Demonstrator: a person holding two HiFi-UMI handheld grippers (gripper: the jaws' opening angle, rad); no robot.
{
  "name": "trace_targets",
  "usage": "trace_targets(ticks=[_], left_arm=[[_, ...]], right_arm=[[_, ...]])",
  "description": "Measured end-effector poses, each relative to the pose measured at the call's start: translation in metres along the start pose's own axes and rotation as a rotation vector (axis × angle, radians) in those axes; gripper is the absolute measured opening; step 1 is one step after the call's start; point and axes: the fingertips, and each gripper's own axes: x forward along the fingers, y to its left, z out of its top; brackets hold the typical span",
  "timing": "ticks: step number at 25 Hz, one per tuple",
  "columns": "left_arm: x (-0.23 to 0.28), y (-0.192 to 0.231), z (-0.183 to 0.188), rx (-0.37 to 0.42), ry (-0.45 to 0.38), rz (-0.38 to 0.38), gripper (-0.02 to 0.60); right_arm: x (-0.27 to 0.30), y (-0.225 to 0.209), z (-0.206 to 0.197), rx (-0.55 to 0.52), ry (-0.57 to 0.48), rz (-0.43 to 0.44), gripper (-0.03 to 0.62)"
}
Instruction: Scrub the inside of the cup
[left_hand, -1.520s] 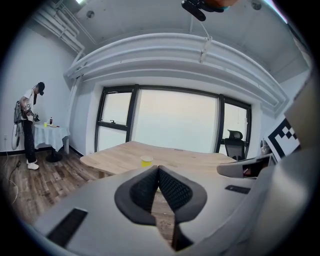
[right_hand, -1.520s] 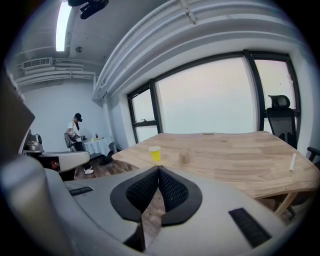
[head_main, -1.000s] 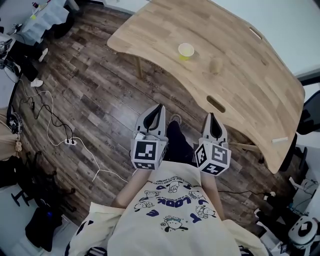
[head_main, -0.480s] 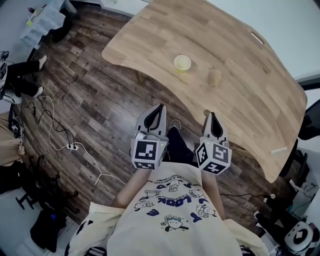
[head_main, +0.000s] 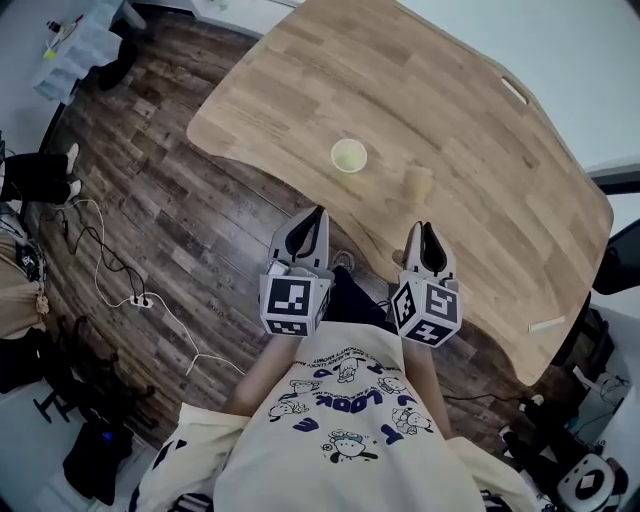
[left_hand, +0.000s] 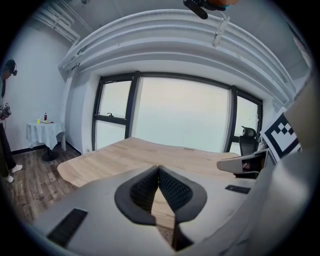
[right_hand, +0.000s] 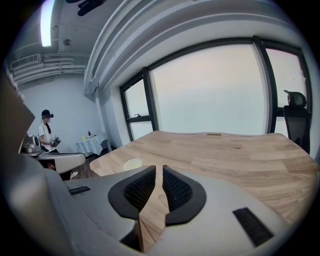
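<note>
Nothing grabbed yet
Left gripper (head_main: 319, 213) shut, right gripper (head_main: 424, 229) just cracking open, both empty; a sloppy reach could knock the cup (head_main: 348, 155) off the table's (head_main: 480, 130) near edge.

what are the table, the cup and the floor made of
Table: wood, pale matte planks with visible grain and joints; solid or veneer is unclear.
Cup: pale yellow, thin rim, smooth, probably plastic or paper; too small to tell.
Floor: dark wood-look planks, staggered and worn; could be wood or laminate.
</note>
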Motion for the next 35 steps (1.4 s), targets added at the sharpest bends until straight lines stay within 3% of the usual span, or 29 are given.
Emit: trace_targets(ticks=[23,26,35], left_arm=[[0.026,0.008,-0.004,0.016,0.069,0.011,-0.003],[0.030,0.013,-0.005,0.015,0.079,0.010,0.003],[0.054,0.034,-0.007,0.004,0.117,-0.014,0.009]], right_arm=[[0.040,-0.025,-0.018,0.083,0.104,-0.017,0.109],[0.045,-0.025,-0.021,0.082,0.117,-0.029,0.147],[0.065,-0.033,-0.025,0.083,0.167,-0.110,0.152]])
